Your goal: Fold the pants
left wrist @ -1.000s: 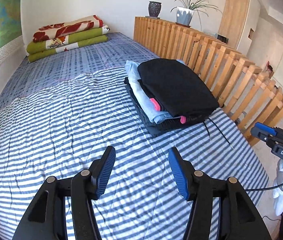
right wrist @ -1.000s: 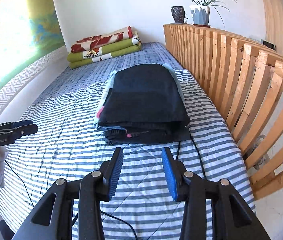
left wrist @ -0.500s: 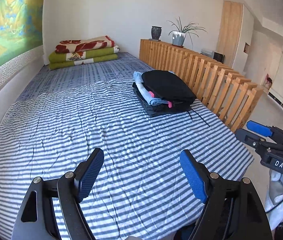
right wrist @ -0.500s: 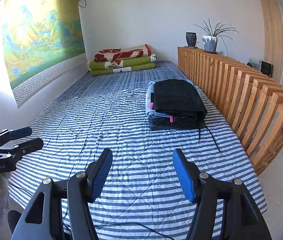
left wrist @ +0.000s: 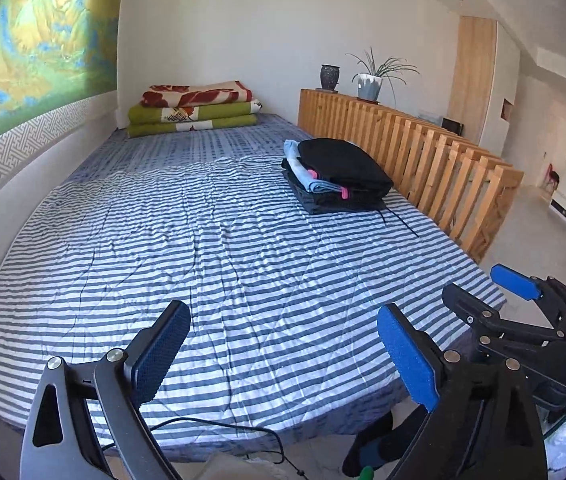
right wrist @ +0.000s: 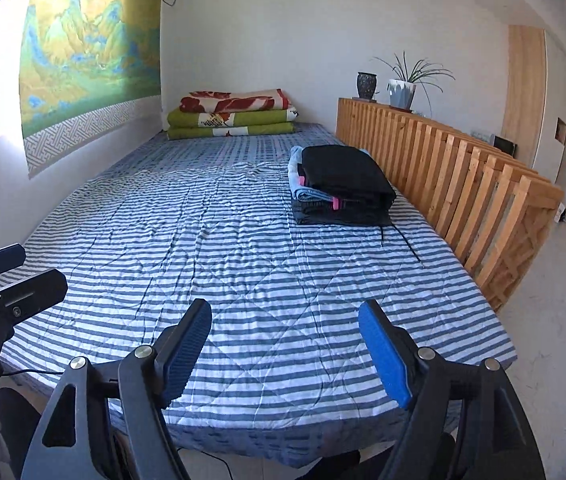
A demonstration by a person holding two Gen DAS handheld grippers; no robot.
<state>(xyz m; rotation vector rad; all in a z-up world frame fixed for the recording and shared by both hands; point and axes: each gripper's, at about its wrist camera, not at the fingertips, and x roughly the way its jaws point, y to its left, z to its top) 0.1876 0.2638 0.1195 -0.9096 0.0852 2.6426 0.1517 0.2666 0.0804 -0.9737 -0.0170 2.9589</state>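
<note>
A stack of folded pants (left wrist: 339,174) (right wrist: 343,186), black on top with light blue denim and dark ones beneath, lies on the striped bed (left wrist: 211,248) (right wrist: 219,240) at the far right, beside the wooden railing. My left gripper (left wrist: 283,350) hangs over the bed's near edge, far from the stack, its jaws opening wide with nothing between them. My right gripper (right wrist: 285,346) is likewise back at the near edge, jaws opening and empty. Each gripper shows at the side of the other's view, the right gripper (left wrist: 519,292) and the left gripper (right wrist: 7,268).
A slatted wooden railing (left wrist: 411,152) runs along the bed's right side, with a plant pot (left wrist: 369,86) and a dark vase on it. Folded quilts (left wrist: 193,110) lie at the head of the bed. A cable (left wrist: 211,424) trails by the near edge.
Both grippers have pulled well back from the folded stack toward the foot of the bed and their jaws have spread wider. The stack has stayed in place.
</note>
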